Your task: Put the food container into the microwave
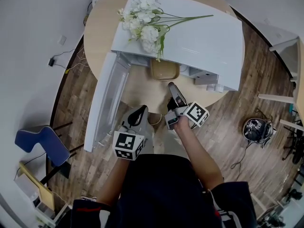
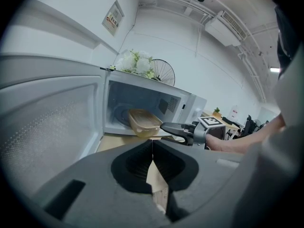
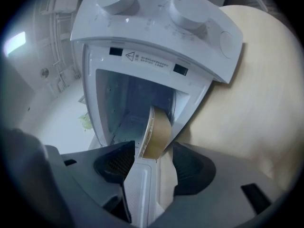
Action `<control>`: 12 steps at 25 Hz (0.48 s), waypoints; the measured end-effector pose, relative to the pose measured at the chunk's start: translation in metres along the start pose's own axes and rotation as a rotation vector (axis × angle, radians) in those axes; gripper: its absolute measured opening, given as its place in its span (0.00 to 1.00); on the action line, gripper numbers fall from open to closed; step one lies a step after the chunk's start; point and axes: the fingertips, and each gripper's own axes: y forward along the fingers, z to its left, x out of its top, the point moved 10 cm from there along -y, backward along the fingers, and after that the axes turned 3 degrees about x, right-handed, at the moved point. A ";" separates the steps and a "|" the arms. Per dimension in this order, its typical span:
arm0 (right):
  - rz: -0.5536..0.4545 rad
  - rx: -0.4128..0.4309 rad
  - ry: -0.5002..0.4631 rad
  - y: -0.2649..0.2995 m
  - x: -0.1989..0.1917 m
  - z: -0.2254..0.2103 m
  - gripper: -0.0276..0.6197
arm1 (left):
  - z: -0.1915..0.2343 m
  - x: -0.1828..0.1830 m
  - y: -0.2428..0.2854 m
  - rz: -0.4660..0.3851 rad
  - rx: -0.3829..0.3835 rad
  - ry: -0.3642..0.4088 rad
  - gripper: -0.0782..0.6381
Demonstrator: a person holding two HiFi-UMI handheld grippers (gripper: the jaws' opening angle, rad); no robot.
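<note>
Food container (image 1: 165, 70), tan translucent plastic, rectangular, lies in the mouth of the white microwave (image 1: 199, 37), door (image 1: 107, 103) swung open, at the round wooden worktop's (image 1: 102, 27) near edge. I record my right gripper (image 1: 172, 87) with jaws apart just short of it. My left gripper (image 1: 142, 109) has jaws together, empty.

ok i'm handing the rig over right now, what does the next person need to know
Left gripper: shut, empty, short of the open door.
Right gripper: open, tips at the near end of the food container, not clamped on it.
Container: in the mouth of the microwave, with its near end poking out past the front.
Done: door open, container mostly inside.
Left: probably nudge it fully in, pull the right gripper clear, shut the door.
</note>
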 end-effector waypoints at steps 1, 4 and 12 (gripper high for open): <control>0.014 0.012 -0.027 0.002 -0.001 0.004 0.42 | 0.000 0.000 0.000 0.000 0.001 0.000 0.13; 0.066 0.021 -0.182 0.006 -0.002 0.017 0.31 | 0.000 0.000 0.000 -0.002 0.002 -0.004 0.13; 0.216 -0.175 -0.831 0.016 -0.010 0.045 0.08 | -0.001 -0.001 -0.001 -0.005 0.003 -0.013 0.13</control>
